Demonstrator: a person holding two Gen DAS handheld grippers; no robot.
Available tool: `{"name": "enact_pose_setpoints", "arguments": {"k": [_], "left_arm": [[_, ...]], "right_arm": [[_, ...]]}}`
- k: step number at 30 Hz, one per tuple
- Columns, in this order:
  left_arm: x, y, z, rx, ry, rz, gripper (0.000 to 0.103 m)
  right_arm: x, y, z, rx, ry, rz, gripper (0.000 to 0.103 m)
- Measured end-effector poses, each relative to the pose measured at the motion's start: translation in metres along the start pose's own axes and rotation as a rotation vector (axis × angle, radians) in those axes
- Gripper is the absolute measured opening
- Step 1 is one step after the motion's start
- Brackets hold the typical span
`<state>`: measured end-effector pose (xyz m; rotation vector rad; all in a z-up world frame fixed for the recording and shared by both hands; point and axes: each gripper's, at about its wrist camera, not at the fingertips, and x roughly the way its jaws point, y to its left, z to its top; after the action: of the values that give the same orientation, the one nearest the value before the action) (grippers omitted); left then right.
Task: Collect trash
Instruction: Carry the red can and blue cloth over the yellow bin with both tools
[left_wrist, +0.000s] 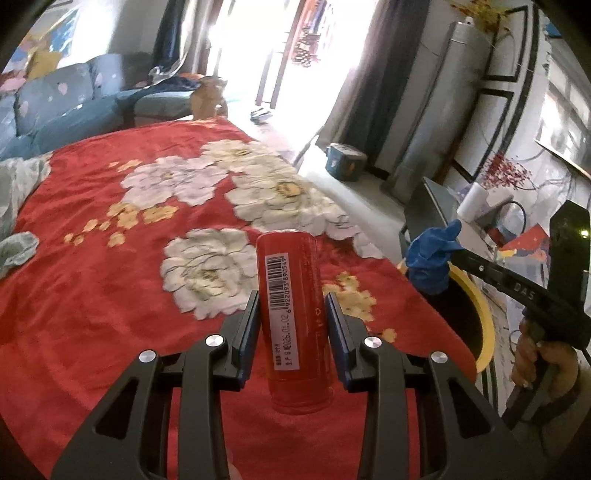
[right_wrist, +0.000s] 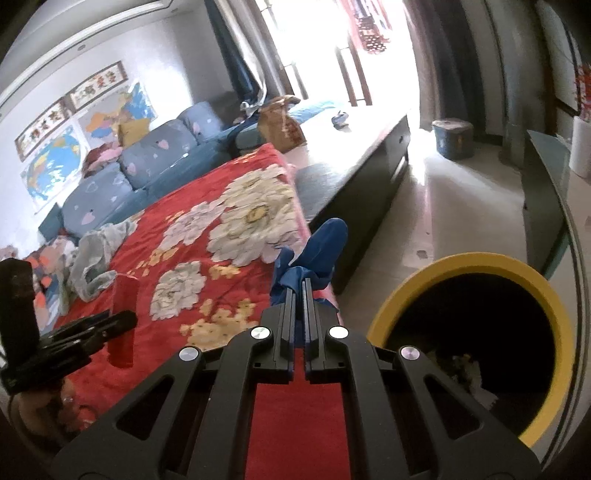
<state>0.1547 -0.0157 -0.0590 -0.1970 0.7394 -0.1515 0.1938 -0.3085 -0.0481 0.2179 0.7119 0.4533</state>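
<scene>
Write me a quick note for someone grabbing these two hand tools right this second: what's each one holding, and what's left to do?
Left gripper: fingers on either side of an upright red can, held above the red floral blanket; contact looks likely, but small gaps show.
Right gripper: shut on a crumpled blue glove, near the blanket's edge.
Bin: yellow-rimmed trash bin stands on the floor just right of the right gripper, with some scraps already inside.
Done: both items picked up.
Left: drop the glove in the bin, then probably the can.

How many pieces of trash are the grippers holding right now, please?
2: a red can in the left gripper, and a blue glove in the right gripper. Other trash may be out of view.
</scene>
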Motion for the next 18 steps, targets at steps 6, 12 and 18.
{"name": "enact_pose_setpoints", "arguments": {"k": [6,12,18], "left_arm": [[0.002,-0.024,0.004,0.047,-0.002,-0.033,0.033],[0.005,-0.05,0.005,0.1,-0.001,-0.066,0.033],[0.008,-0.075,0.005,0.145,0.001,-0.095,0.033]], "right_arm": [[-0.014,-0.022,-0.002,0.028,-0.013,-0.036,0.001],[-0.025,-0.04,-0.007,0.055,-0.023,-0.062,0.001],[-0.033,-0.055,-0.01,0.084,-0.032,-0.082,0.001]]}}
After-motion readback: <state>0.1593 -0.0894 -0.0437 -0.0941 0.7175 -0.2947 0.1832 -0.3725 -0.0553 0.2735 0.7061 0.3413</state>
